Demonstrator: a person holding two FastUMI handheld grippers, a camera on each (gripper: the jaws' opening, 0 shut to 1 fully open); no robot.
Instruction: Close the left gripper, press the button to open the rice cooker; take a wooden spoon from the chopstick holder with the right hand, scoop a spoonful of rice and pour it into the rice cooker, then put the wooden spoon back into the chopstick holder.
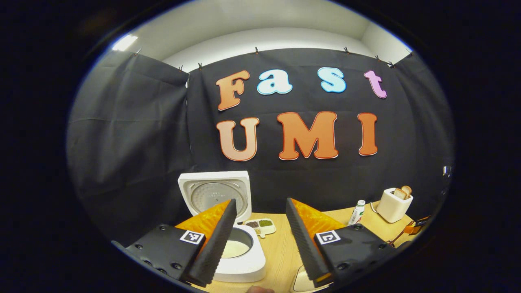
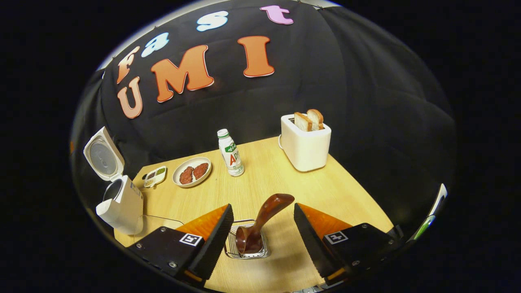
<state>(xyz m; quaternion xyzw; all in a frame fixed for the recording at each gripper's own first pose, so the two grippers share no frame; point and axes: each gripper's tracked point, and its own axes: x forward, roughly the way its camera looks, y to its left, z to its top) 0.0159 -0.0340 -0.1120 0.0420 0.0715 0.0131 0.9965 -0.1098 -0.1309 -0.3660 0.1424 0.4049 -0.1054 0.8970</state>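
Near the worktop's left edge, the left gripper view shows the rice cooker with its lid raised and white rice in the pot. The left gripper hangs above it, fingers spread and empty, likely parked out of the way.

From the right gripper view, the right gripper is open and empty, straddling the wooden spoon, which stands bowl-down in the wire chopstick holder near the front edge. Bare worktop leaves room for the withdrawal.

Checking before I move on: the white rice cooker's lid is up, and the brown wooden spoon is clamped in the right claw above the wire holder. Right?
Not quite. The white rice cooker has its lid up, but the right claw is open; in the right gripper view the brown wooden spoon stands in the wire chopstick holder, untouched.
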